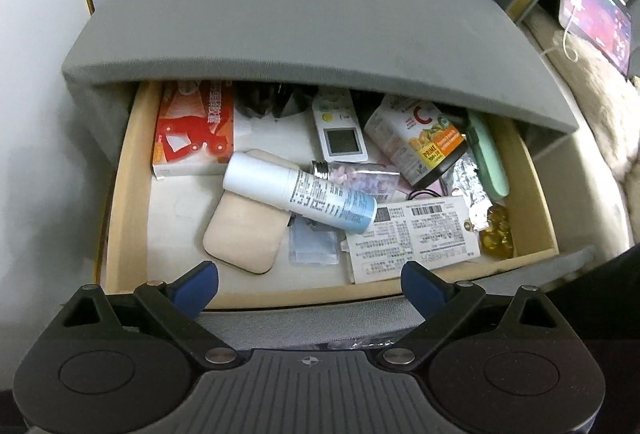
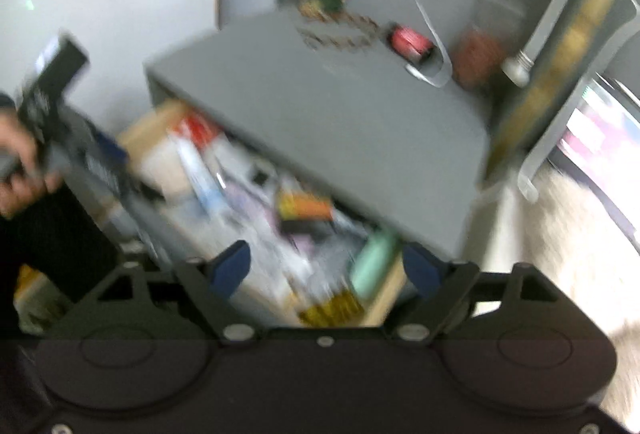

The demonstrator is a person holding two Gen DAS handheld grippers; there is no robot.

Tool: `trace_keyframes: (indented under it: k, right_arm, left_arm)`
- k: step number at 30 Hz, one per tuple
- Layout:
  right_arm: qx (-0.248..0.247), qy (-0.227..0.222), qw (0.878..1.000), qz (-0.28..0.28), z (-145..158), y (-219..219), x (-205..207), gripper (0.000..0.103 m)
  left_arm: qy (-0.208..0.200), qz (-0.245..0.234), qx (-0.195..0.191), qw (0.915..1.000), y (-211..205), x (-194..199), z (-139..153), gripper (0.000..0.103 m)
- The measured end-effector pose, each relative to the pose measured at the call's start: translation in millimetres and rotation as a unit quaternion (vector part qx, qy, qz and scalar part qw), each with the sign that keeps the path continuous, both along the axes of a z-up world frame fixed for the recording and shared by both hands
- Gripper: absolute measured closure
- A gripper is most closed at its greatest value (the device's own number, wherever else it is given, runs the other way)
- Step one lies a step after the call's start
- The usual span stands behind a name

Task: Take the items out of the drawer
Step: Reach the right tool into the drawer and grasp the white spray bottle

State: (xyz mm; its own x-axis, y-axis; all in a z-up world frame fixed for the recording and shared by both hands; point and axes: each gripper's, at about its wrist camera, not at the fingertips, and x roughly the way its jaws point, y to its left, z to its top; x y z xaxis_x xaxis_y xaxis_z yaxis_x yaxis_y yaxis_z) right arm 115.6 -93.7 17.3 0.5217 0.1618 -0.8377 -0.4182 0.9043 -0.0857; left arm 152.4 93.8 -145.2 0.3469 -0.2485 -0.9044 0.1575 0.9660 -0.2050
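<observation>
I see the drawer (image 1: 128, 194) pulled out from under the grey nightstand top (image 1: 304, 22), crowded: a red box (image 1: 192, 130) in its far left corner, a vitamin bottle (image 1: 420, 138) toward the far right, and across the middle a white spray bottle (image 1: 300, 190) lying on its side over a beige pad (image 1: 240, 234). That spray bottle looks light, stiff and slick, so I would take it across its round body near the middle. My left hand-held gripper (image 1: 308, 286) hangs over the drawer's near edge with fingers apart and empty, and my right hand-held gripper (image 2: 326, 270), in a badly blurred view, is also spread wide over the near right corner
</observation>
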Motion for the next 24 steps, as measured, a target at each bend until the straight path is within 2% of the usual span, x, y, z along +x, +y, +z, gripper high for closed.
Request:
trace_keyframes:
  k: [1,2,4,7,10,12,16,19,24]
  right_arm:
    - [0.006,0.007,1.0,0.011,-2,7,11,0.02]
    - [0.009,0.014,1.0,0.021,-6,15,21,0.02]
    - [0.015,0.033,0.999,0.04,-20,31,38,0.022]
    - [0.0,0.055,0.996,0.07,-43,58,57,0.026]
    - [-0.023,0.068,0.992,0.103,-66,88,71,0.033]
    - [-0.027,0.08,0.989,0.118,-81,107,81,0.037]
    - [-0.011,0.112,0.986,0.124,-104,139,97,0.042]
    - [-0.007,0.131,0.984,0.122,-122,155,113,0.042]
    - [-0.015,0.177,0.977,0.12,-158,174,130,0.042]
  left_arm:
    - [0.002,0.0,0.003,1.0,3,2,1,0.014]
    - [-0.014,0.007,0.004,0.9999,9,6,9,0.019]
    - [-0.06,0.03,-0.003,0.9978,22,16,37,0.019]
    - [-0.13,0.069,-0.023,0.9888,45,39,91,0.007]
    - [-0.196,0.094,-0.008,0.9761,61,66,133,0.002]
    - [-0.218,0.105,0.01,0.9703,68,83,145,0.0]
    - [-0.24,0.116,0.034,0.9632,91,101,138,0.0]
    - [-0.233,0.092,0.047,0.967,103,100,126,0.0]
    - [-0.245,0.07,0.023,0.9667,119,93,120,0.0]
